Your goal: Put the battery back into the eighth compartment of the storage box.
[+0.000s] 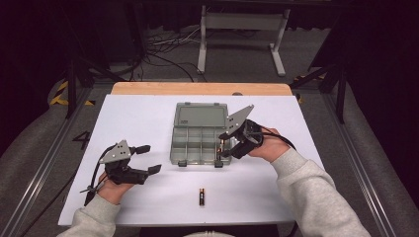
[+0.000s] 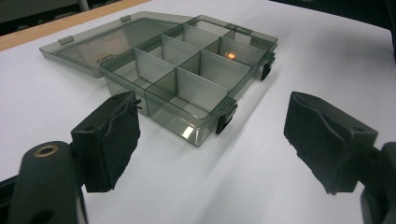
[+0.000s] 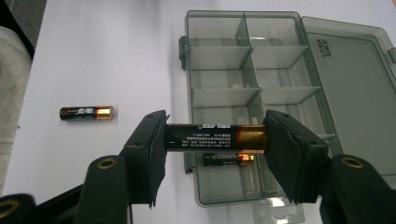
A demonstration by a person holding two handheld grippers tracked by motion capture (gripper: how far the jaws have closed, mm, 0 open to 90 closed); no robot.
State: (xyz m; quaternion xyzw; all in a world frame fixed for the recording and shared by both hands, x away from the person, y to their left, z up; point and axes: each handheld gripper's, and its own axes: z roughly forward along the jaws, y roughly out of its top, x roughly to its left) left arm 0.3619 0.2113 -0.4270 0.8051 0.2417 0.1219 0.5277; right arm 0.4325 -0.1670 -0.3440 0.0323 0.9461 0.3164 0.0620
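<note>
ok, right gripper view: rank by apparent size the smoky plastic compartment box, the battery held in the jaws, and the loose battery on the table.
1. Smoky plastic compartment box
2. Held battery
3. Loose battery

The held battery is nearer the camera, so the two may match in real size.

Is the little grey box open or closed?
Open. The box has its lid folded flat on the table, and you can see its compartments.

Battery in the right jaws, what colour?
Battery: black with a gold end; clearest in the right gripper view.

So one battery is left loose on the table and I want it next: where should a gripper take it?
Take the loose battery across its middle, from straight above: it lies flat on the bare table, apart from the box, sides free.
</note>
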